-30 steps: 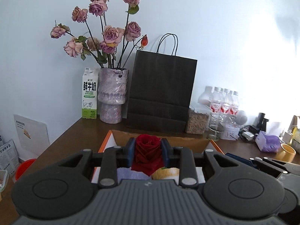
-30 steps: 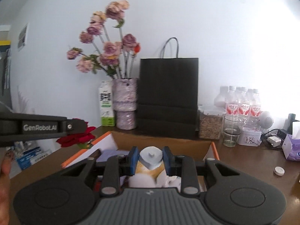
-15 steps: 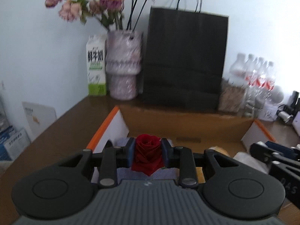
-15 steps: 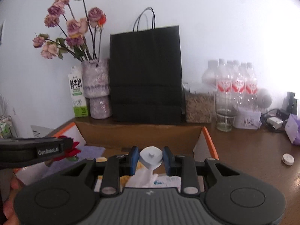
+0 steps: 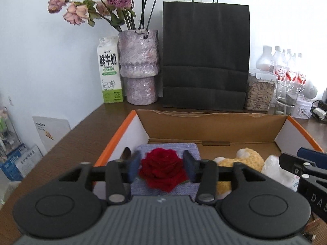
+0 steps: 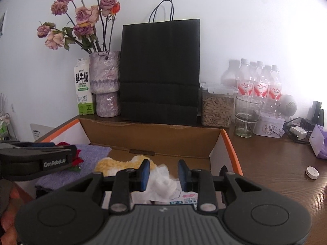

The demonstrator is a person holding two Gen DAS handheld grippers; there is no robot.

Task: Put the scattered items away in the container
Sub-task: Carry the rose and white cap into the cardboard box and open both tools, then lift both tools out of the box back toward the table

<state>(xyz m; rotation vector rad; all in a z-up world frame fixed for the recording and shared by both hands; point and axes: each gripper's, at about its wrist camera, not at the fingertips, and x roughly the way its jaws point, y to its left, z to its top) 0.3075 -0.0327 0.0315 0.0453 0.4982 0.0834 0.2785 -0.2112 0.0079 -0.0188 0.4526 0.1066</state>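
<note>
An open cardboard box (image 5: 210, 125) with orange-edged flaps stands on the brown table; it also shows in the right wrist view (image 6: 151, 136). My left gripper (image 5: 162, 164) is open over the box's left side; a red rose (image 5: 163, 170) lies between its fingers on a purple cloth (image 5: 169, 150). My right gripper (image 6: 163, 172) is open over the box's right side; a white lump (image 6: 163, 185) sits below it on a printed packet. A yellow plush toy (image 5: 248, 159) lies in the box between them.
A black paper bag (image 5: 205, 57), a vase of dried roses (image 5: 140, 69) and a milk carton (image 5: 109, 71) stand behind the box. A seed jar (image 6: 217, 106), a glass (image 6: 247, 116), water bottles and a small white cap (image 6: 311, 172) are to the right.
Both grippers have come down into the box and opened. The rose now rests on the purple cloth and the white lump has dropped from the right gripper onto the packet.
</note>
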